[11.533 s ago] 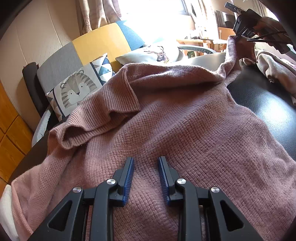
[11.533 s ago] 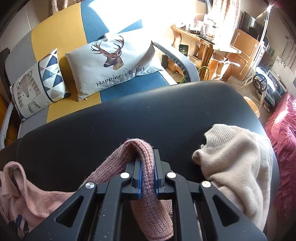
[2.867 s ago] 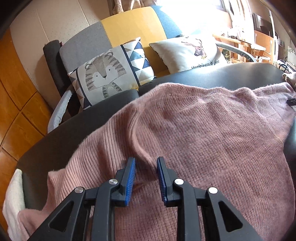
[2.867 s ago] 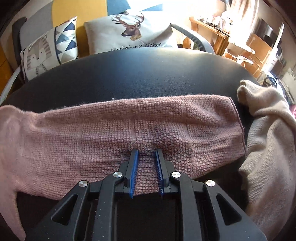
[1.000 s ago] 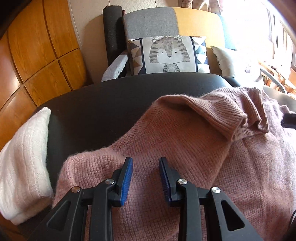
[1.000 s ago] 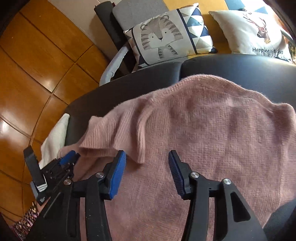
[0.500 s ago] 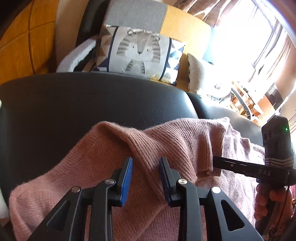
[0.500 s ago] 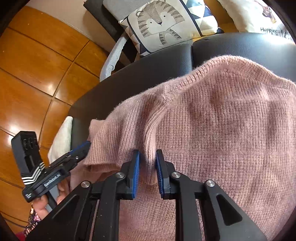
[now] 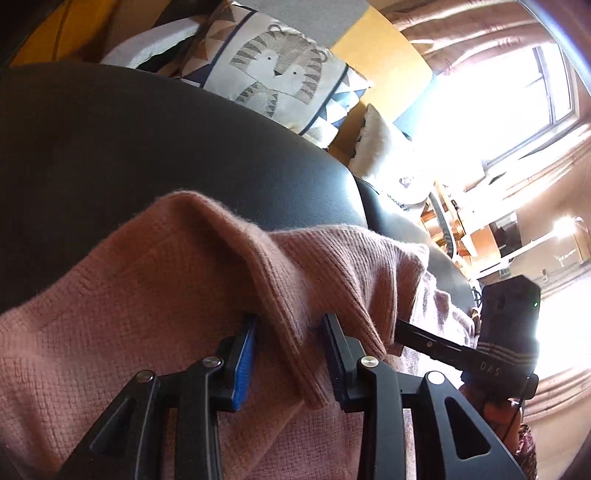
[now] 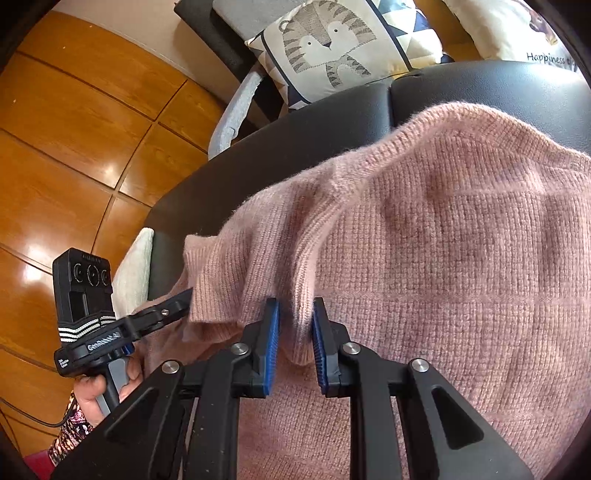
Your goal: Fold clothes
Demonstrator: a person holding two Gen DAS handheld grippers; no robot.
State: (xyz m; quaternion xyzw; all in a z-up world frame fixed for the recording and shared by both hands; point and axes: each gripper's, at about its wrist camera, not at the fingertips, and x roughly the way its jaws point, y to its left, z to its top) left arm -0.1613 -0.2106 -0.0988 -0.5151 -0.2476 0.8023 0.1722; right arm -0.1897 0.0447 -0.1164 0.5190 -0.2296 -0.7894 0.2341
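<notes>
A pink knit sweater [image 9: 147, 295] lies spread on a black padded surface [image 9: 147, 147]. Its ribbed edge is folded over and raised. My left gripper [image 9: 291, 350] is open, and that ribbed fold runs between its two fingers. In the right wrist view my right gripper [image 10: 295, 339] is shut on a ridge of the pink sweater [image 10: 461, 258] next to the ribbed part. The left gripper [image 10: 177, 299] shows there at the left, held by a hand [image 10: 92, 387], with its tips under the fold. The right gripper's tips [image 9: 406, 328] disappear under the fabric in the left wrist view.
A tiger cushion [image 10: 332, 48] and a deer cushion [image 10: 517, 29] rest on the sofa behind the black surface [image 10: 480, 85]. A white knit garment [image 10: 133, 266] lies at the surface's left edge. Wooden panels [image 10: 74, 147] lie beyond it.
My right gripper went from wide open to shut on a ridge of the sweater. My left gripper moved forward, so the ribbed fold now sits between its open fingers.
</notes>
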